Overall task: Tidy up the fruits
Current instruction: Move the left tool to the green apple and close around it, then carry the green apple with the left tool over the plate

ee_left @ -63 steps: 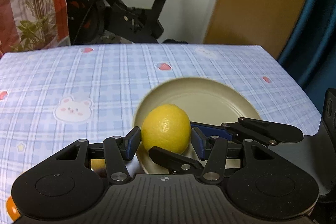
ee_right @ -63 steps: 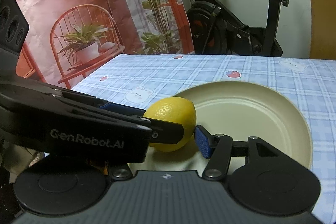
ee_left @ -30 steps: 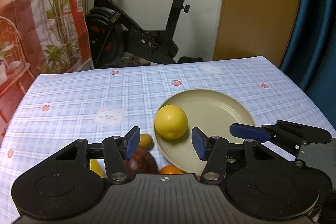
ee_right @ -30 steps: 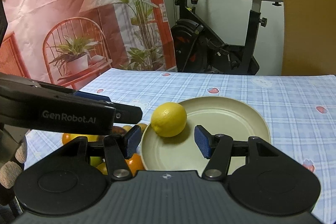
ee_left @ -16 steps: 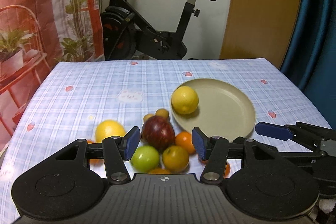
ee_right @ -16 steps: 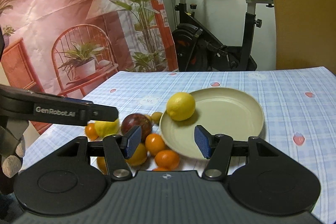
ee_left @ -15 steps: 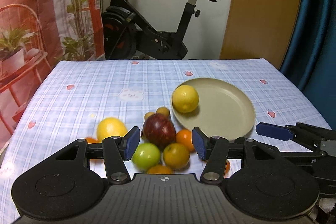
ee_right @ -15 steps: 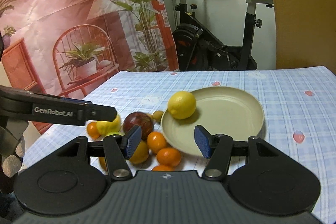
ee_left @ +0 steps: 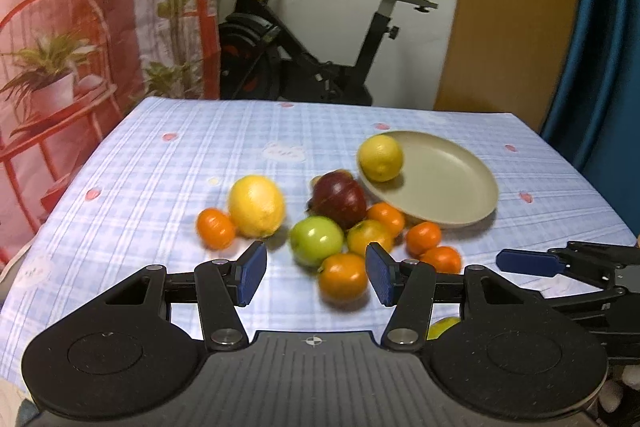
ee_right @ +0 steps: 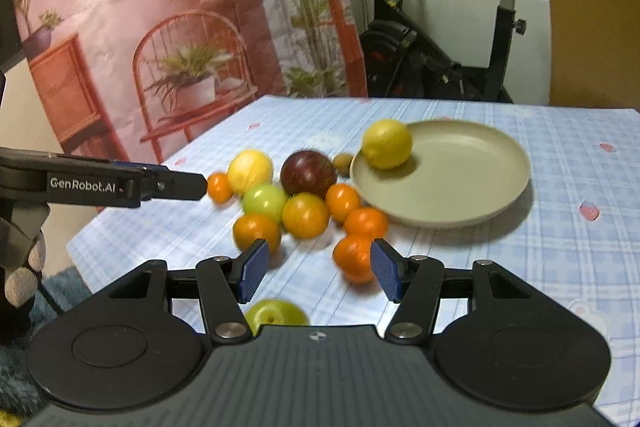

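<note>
A yellow lemon (ee_left: 380, 157) (ee_right: 386, 143) lies at the left rim of a beige plate (ee_left: 452, 187) (ee_right: 472, 183). A loose pile of fruit lies left of the plate: a dark red apple (ee_left: 339, 199) (ee_right: 308, 173), a green apple (ee_left: 317, 241) (ee_right: 265, 202), a second lemon (ee_left: 256, 205) (ee_right: 249, 171) and several oranges (ee_left: 343, 277) (ee_right: 356, 259). Another green apple (ee_right: 275, 313) lies close under the right gripper. My left gripper (ee_left: 316, 279) is open and empty, held back above the near side of the pile. My right gripper (ee_right: 318, 269) is open and empty too.
The table has a blue checked cloth (ee_left: 180, 163) with edges at the left and near side. An exercise bike (ee_left: 304, 39) and a printed backdrop (ee_right: 160, 27) stand behind it. A blue curtain (ee_left: 600, 47) hangs at the right.
Both grippers have pulled back and up from the plate, leaving the lemon on it. The left view has swung so the fruit pile now fills its middle.
</note>
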